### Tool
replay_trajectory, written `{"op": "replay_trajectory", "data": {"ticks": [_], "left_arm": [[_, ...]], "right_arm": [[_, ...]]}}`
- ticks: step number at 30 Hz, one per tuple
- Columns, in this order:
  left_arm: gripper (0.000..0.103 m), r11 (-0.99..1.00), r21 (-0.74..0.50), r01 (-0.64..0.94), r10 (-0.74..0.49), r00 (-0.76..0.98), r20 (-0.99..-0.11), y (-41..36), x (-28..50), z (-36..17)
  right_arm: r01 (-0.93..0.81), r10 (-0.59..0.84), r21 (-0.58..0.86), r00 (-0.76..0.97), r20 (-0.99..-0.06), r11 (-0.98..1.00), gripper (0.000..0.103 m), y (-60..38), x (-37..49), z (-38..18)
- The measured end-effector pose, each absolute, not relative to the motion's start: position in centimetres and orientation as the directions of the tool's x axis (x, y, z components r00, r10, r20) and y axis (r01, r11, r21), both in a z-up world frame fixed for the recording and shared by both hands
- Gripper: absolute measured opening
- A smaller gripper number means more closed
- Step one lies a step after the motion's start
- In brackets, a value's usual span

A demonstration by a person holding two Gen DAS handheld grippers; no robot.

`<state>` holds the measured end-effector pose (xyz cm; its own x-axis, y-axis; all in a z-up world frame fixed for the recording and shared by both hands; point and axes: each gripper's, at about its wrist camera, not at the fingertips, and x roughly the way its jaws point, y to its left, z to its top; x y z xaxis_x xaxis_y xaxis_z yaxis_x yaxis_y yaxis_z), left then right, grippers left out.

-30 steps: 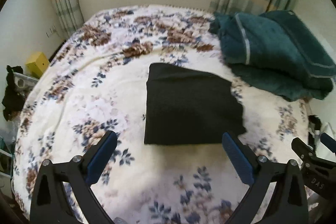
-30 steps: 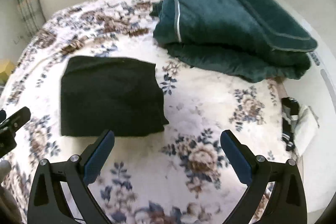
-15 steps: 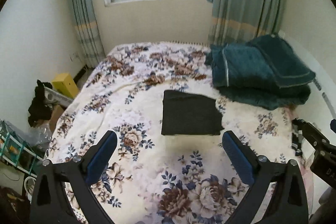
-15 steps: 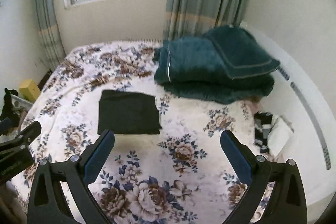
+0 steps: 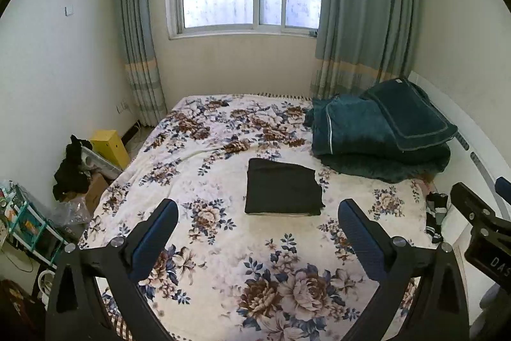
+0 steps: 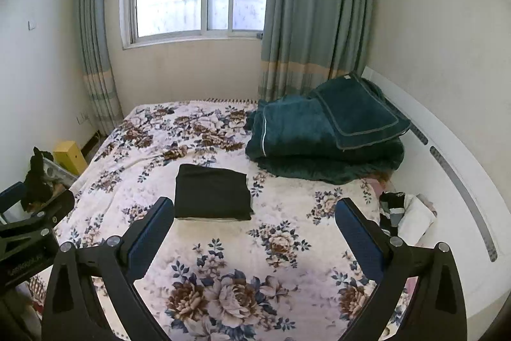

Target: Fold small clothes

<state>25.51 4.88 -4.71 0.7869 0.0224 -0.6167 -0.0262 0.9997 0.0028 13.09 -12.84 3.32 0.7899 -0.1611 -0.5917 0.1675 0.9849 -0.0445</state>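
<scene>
A black garment (image 5: pixel 282 191) lies folded into a flat rectangle near the middle of the floral bed (image 5: pixel 223 245); the right wrist view shows the same garment (image 6: pixel 212 192). My left gripper (image 5: pixel 258 232) hangs open well above and in front of it, nothing between its blue pads. My right gripper (image 6: pixel 255 229) is open too, equally far back and empty. Each view catches the other gripper at its edge: the right gripper (image 5: pixel 479 229) in the left view, the left gripper (image 6: pixel 28 232) in the right view.
A heap of dark teal blankets (image 5: pixel 383 130) fills the bed's far right corner. Striped and white clothes (image 6: pixel 405 213) lie at the right edge by the white headboard (image 6: pixel 447 168). A yellow box (image 5: pixel 108 146), dark clothes and a shelf rack (image 5: pixel 22 222) crowd the floor left of the bed.
Both grippers have pulled far back and up from the folded black garment, which now looks small on the bed. The window and curtains have come into view. The garment has not moved.
</scene>
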Motion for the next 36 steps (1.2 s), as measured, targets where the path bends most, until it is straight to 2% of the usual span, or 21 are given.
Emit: {"op": "replay_trajectory", "data": {"ticks": [12,36], "left_arm": [[0.102,0.999,0.012,-0.036,0.036,0.830,-0.557,4.3,23.2,-2.8],[0.102,0.999,0.015,-0.047,0.047,0.826,-0.562,3.7,22.2,-2.6]], "right_arm": [[0.171,-0.157,-0.027,0.815,-0.558,0.985,0.102,-14.4,9.9,5.9],[0.129,-0.105,0.004,0.823,-0.559,0.992,0.102,-15.4,10.3,5.7]]}}
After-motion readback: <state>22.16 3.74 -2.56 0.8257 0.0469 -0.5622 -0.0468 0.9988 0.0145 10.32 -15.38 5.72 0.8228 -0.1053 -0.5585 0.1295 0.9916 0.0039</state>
